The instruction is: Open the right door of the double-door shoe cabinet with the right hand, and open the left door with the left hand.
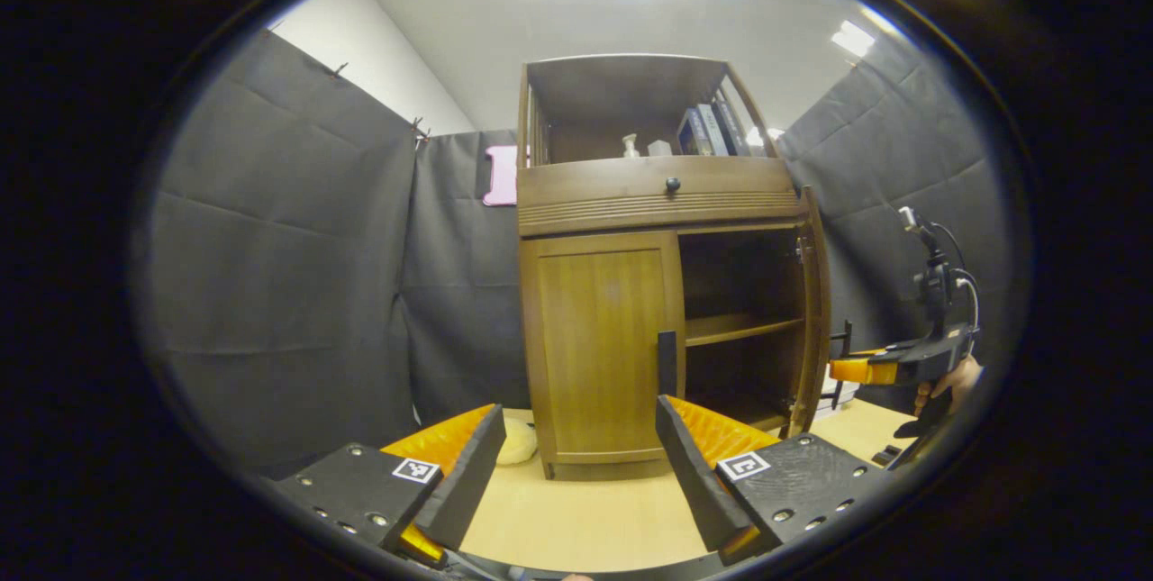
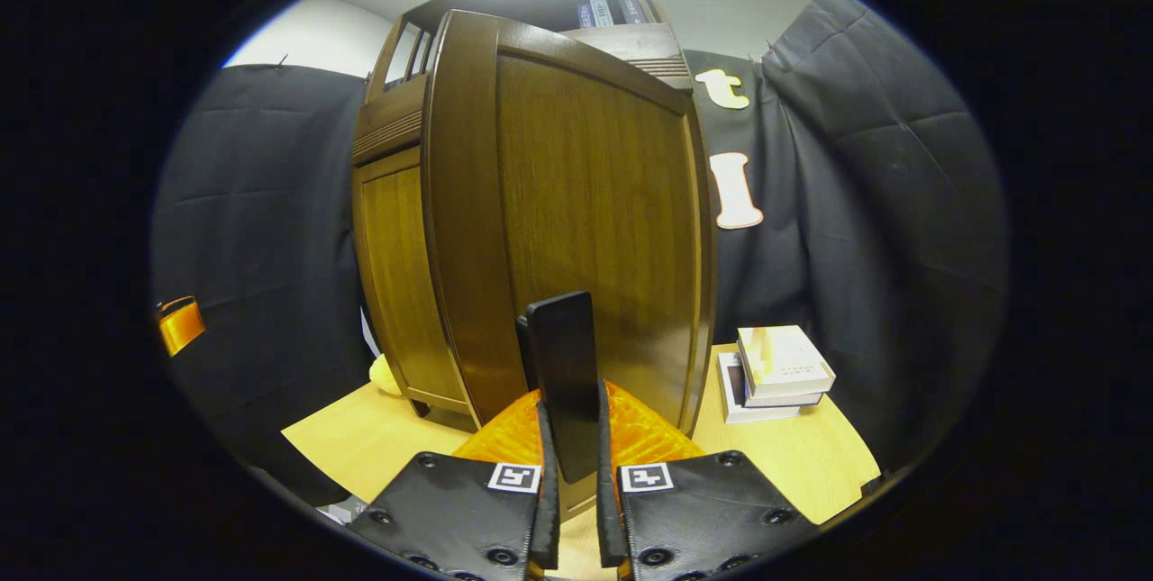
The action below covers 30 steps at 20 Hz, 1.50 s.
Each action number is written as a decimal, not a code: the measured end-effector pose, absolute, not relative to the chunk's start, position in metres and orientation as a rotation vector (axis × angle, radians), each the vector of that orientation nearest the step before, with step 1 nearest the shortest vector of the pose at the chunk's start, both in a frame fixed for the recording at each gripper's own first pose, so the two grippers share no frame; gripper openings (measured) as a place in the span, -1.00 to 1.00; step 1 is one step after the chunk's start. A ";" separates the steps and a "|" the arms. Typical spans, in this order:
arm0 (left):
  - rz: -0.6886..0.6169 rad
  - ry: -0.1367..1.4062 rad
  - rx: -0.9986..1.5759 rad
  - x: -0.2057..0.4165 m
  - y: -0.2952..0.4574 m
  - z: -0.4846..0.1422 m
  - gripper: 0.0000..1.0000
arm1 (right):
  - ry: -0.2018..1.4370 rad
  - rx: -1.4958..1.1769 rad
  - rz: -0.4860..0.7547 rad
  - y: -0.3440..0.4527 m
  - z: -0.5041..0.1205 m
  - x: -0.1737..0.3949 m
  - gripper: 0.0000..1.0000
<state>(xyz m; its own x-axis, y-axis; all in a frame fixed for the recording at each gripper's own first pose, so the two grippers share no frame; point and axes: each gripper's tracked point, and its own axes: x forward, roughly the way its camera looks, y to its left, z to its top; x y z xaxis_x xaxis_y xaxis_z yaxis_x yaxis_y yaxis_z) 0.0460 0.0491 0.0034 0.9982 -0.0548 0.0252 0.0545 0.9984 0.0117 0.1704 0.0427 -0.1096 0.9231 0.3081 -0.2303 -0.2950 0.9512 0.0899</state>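
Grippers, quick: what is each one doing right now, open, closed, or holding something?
Left gripper: jaws open, holding nothing, facing the closed left door.
Right gripper: jaws closed on the black handle of the opened right door.

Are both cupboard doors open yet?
Not yet. The right door is swung open, and the right gripper is clamped on its dark handle. The left door is closed; the left gripper is open in front, nothing grabbed.
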 end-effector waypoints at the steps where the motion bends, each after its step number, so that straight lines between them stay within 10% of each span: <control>1: -0.060 -0.025 0.009 0.046 0.048 0.004 0.96 | 0.244 0.058 0.306 0.037 -0.109 0.169 -0.63; 20: -0.166 -0.021 0.036 0.061 0.036 0.011 0.96 | 0.239 0.080 0.199 -0.064 -0.106 0.166 -0.66; 24: -0.186 -0.027 0.042 0.060 0.033 0.015 0.96 | 0.243 0.058 0.167 -0.084 -0.105 0.168 -0.98; 30: -0.225 -0.026 0.008 0.065 0.021 0.017 0.96 | 0.191 0.013 0.070 -0.116 -0.084 0.141 -0.78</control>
